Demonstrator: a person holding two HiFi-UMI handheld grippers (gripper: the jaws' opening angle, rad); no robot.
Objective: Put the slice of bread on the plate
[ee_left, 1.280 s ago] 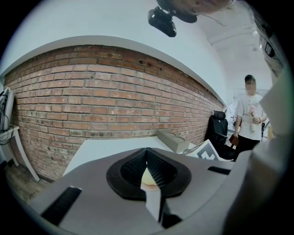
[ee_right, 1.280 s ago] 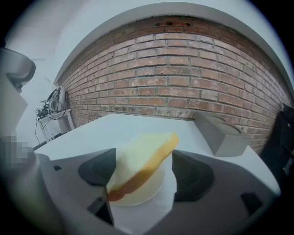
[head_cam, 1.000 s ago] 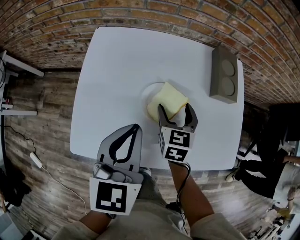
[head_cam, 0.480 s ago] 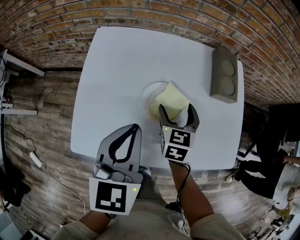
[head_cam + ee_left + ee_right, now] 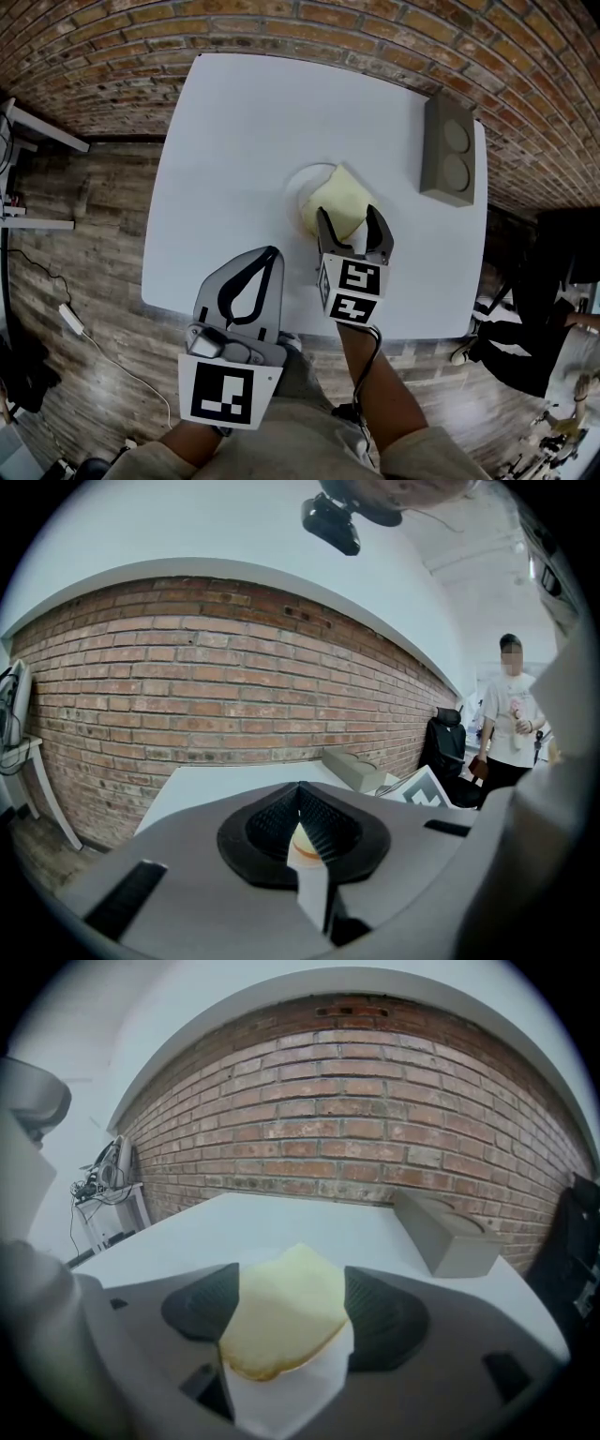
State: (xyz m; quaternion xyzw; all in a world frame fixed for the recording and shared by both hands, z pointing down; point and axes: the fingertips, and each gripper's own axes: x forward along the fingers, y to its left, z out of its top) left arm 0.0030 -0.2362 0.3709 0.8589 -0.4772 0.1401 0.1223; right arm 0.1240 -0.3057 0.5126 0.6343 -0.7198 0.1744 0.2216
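Observation:
A pale yellow slice of bread (image 5: 337,200) lies on the small white plate (image 5: 302,184) in the middle of the white table (image 5: 234,131). My right gripper (image 5: 349,223) sits just behind the slice's near edge. Its jaws are closing, and both pads stand off the bread. In the right gripper view the slice (image 5: 281,1321) shows between the two dark pads (image 5: 384,1321) with a gap on each side. My left gripper (image 5: 269,255) hovers at the table's near edge, shut with nothing in it; its tips meet in the left gripper view (image 5: 300,791).
A grey box with two round recesses (image 5: 448,150) stands at the table's far right, near the brick wall. It also shows in the right gripper view (image 5: 450,1237). A person (image 5: 511,728) stands off to the right beyond the table. Wooden floor surrounds the table.
The bread has settled lower and flatter onto the plate. The right jaws spread off it, then narrowed a little. The left gripper has not moved.

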